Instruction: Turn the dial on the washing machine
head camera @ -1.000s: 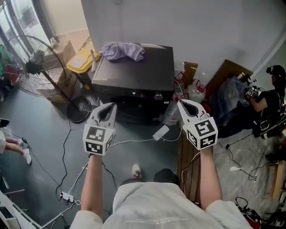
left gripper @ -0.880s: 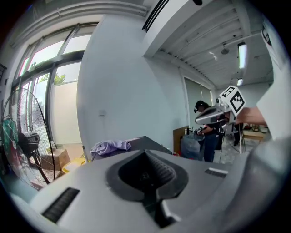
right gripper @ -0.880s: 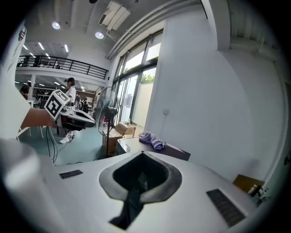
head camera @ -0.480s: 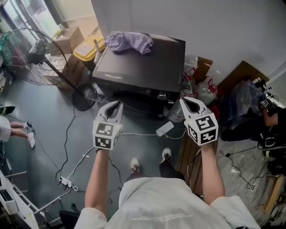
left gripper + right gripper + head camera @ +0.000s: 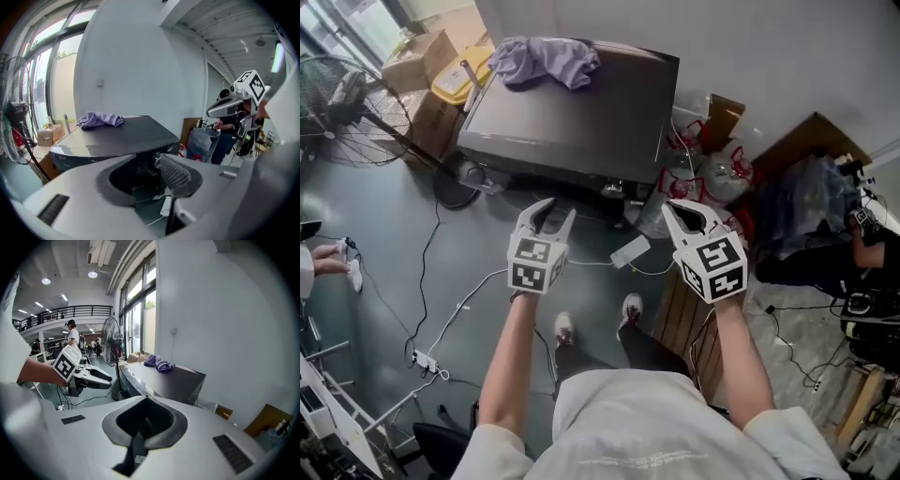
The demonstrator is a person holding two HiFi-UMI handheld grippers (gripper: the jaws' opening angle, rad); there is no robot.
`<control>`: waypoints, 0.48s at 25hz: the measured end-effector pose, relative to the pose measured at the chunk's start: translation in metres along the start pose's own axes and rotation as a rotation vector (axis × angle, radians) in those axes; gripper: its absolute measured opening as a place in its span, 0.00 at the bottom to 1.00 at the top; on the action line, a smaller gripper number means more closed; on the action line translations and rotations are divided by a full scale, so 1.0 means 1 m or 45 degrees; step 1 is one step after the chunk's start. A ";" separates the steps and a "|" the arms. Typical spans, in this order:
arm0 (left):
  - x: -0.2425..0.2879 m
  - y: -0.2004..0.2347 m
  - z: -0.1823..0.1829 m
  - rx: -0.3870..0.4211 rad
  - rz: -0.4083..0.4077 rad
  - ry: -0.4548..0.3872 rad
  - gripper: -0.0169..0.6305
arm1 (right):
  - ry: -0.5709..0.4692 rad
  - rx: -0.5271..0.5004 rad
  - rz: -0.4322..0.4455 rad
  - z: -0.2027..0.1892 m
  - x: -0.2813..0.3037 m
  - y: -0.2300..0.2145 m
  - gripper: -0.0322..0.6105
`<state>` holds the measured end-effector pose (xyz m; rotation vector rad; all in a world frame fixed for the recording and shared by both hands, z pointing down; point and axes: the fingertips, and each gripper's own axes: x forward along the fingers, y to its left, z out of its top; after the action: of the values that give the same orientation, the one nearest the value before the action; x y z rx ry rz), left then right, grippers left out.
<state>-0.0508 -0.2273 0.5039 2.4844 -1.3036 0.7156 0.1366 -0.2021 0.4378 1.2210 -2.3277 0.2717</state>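
The left forearm point(image 5: 502, 361) and right forearm point(image 5: 739, 361) stretch out bare toward 12 o'clock. The left tongs point(image 5: 555, 212) slope downward; their jaws have just been opening and stand apart with nothing between them. The right tongs point(image 5: 682, 217), at 3 o'clock of them, slope down likewise, jaws closed together and empty.

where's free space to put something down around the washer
Most of the washing machine lid is bare, forward of the purple cloth at its back corner. Grey floor between fan and cables is open too. Crowded: bags and cardboard right of the machine.
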 end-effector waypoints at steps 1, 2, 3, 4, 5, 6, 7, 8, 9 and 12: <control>0.011 -0.006 -0.003 -0.012 -0.009 0.009 0.27 | 0.009 -0.003 0.008 -0.005 0.002 -0.003 0.07; 0.021 -0.011 -0.006 -0.030 -0.018 0.018 0.28 | 0.017 -0.005 0.016 -0.008 0.004 -0.007 0.07; 0.032 -0.016 -0.010 -0.057 -0.027 0.028 0.29 | 0.023 -0.005 0.023 -0.012 0.007 -0.010 0.07; 0.041 -0.019 -0.013 -0.093 -0.036 0.038 0.30 | 0.027 -0.001 0.031 -0.015 0.010 -0.012 0.07; 0.051 -0.022 -0.017 -0.141 -0.046 0.048 0.30 | 0.029 0.004 0.037 -0.018 0.012 -0.015 0.07; 0.060 -0.024 -0.021 -0.201 -0.055 0.058 0.30 | 0.031 0.011 0.043 -0.021 0.013 -0.017 0.07; 0.069 -0.027 -0.025 -0.269 -0.062 0.066 0.30 | 0.034 0.018 0.049 -0.025 0.014 -0.018 0.07; 0.076 -0.028 -0.029 -0.338 -0.064 0.070 0.30 | 0.037 0.023 0.055 -0.029 0.015 -0.019 0.07; 0.083 -0.029 -0.032 -0.398 -0.060 0.070 0.30 | 0.042 0.027 0.061 -0.033 0.016 -0.019 0.07; 0.102 -0.031 -0.040 -0.495 -0.032 0.070 0.32 | 0.059 0.032 0.080 -0.044 0.021 -0.022 0.07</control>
<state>0.0113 -0.2638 0.5923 2.1509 -1.2515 0.4668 0.1590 -0.2121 0.4849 1.1424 -2.3317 0.3483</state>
